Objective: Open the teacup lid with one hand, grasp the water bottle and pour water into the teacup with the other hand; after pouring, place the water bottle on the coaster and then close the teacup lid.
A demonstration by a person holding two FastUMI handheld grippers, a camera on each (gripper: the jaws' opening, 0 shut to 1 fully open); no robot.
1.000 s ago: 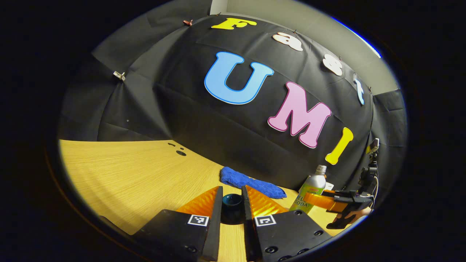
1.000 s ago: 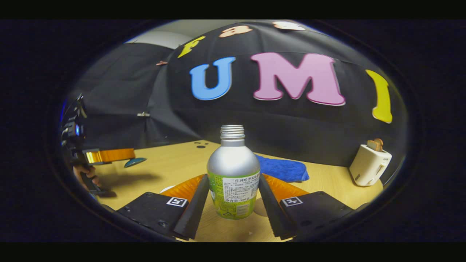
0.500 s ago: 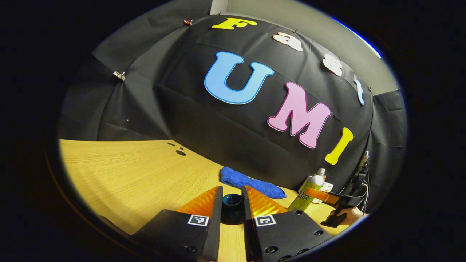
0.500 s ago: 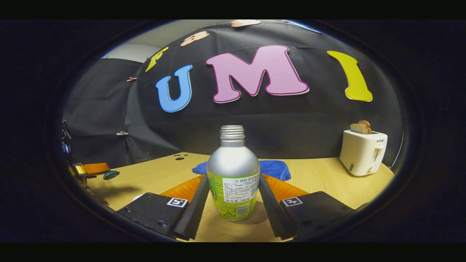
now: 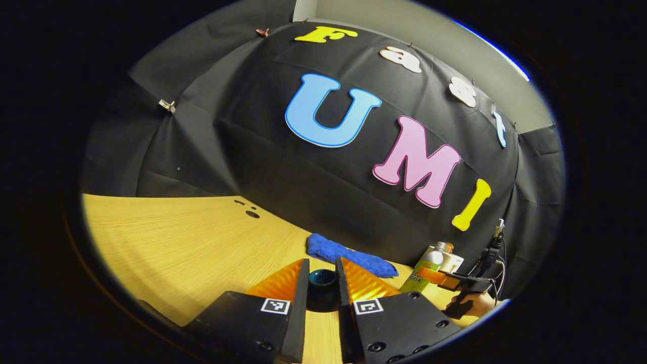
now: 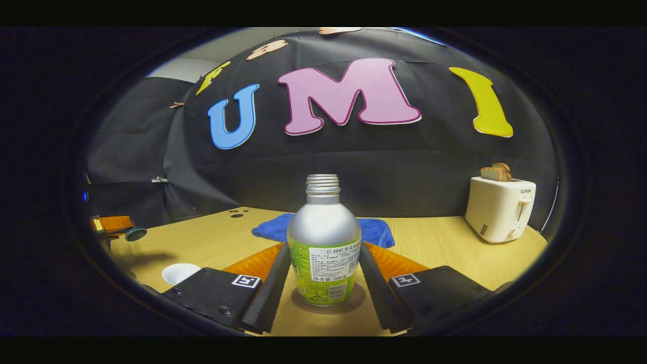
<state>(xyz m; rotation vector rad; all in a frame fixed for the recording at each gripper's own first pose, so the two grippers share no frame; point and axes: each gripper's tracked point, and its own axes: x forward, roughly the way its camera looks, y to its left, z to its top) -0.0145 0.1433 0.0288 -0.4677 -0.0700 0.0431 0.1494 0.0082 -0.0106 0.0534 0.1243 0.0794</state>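
We held the silver aluminium water bottle with the green label (image 6: 324, 242) upright between the fingers of our right gripper (image 6: 324, 280), both pressing on its lower sides, open threaded neck pointing straight up. In the right gripper view a darker round patch showed under its base on the pale wooden table (image 6: 434, 247); we judged this to be the coaster or the bottle's shadow, but could not tell which, nor whether the base was touching down. The move ahead turned on that vertical relation: the bottle's long axis stood plumb over the patch, so we judged only a straight lowering and a release were wanted.

Our left gripper (image 5: 323, 283) was narrowed on the small dark teal teacup lid (image 5: 322, 280), held clear above the table. The white teacup (image 6: 180, 273) sat low at the left in the right gripper view, open, between the two grippers and well apart from the bottle. A blue cloth (image 6: 374, 230) lay behind the bottle and a white toaster (image 6: 499, 208) stood far right.
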